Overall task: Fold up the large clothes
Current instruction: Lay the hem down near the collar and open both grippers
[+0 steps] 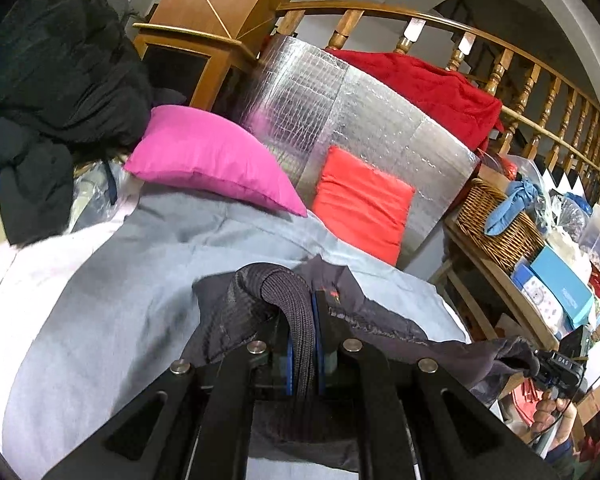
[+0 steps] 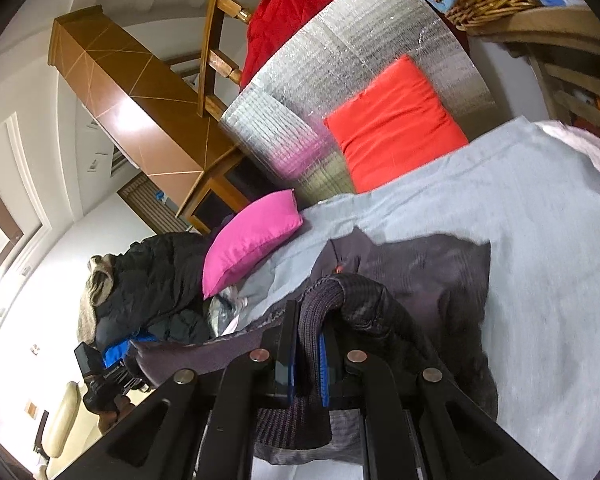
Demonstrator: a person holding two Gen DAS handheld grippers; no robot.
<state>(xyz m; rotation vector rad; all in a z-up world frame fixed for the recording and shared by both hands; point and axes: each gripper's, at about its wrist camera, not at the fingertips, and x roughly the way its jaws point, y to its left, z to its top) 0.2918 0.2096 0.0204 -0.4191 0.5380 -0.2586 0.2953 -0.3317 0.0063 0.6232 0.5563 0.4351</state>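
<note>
A dark grey jacket (image 1: pixel 380 320) with ribbed knit cuffs hangs stretched between my two grippers above a pale blue sheet (image 1: pixel 120 280). My left gripper (image 1: pixel 302 320) is shut on one ribbed cuff (image 1: pixel 288 292). My right gripper (image 2: pixel 308 336) is shut on the other ribbed cuff (image 2: pixel 320 304). The jacket body (image 2: pixel 432 272) drapes down onto the sheet (image 2: pixel 540 240). The right gripper also shows at the far right of the left wrist view (image 1: pixel 556 368). The left gripper shows at the lower left of the right wrist view (image 2: pixel 100 372).
A pink cushion (image 1: pixel 212 160) and an orange cushion (image 1: pixel 364 208) lie at the sheet's far end against a silver foil panel (image 1: pixel 340 112). A black coat pile (image 1: pixel 52 80) sits left. A wicker basket (image 1: pixel 496 220) and boxes stand on a shelf right. A wooden railing (image 1: pixel 520 92) runs behind.
</note>
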